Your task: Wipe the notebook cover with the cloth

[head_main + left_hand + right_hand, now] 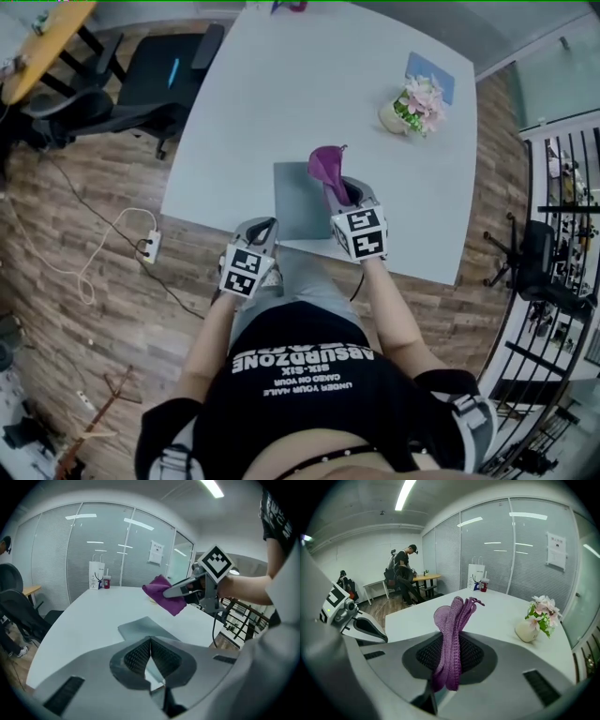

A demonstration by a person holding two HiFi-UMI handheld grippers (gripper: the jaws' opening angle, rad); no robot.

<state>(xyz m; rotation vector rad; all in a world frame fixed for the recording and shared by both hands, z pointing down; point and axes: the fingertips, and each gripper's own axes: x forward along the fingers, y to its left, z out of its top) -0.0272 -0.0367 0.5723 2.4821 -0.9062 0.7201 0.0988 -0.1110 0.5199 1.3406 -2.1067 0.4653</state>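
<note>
Head view: the notebook [298,202] lies flat on the table [281,84], close to the edge at 6 o'clock.

**Hazards**
- Notebook slide. Nothing visibly pins the cover. A wiping stroke drawn toward 6 o'clock could drag the notebook over the table edge. Friction from the cloth [326,167] would be the cause.
- Jaw contact. The cloth is pinched as a narrow upright fold, with most of its fabric standing beyond the tips. If the right gripper [342,192] comes down steeply, hard jaw tips, not fabric, could meet the cover and scuff it.
- Cloth loss. The fold is held only along one strip, so a heavy stroke could pull it free.
- Vase [412,105]. It stands well apart at 1 o'clock, and only a long overshoot would reach it.

**Gripper state**
- Right gripper [450,639]: clamped on the cloth [452,620].
- Left gripper [150,639]: jaws together, nothing between them.

**Position of notebook**
- In the head view the notebook sits between the two grippers. The left gripper [265,225] is at its 8 o'clock corner, and contact cannot be confirmed. The right gripper is at its 3 o'clock edge.
- In the left gripper view the notebook [140,629] lies just beyond the jaws at 12 o'clock. The cloth [164,595] hangs above it, apparently clear of the cover, so wiping contact appears not yet made.
</note>
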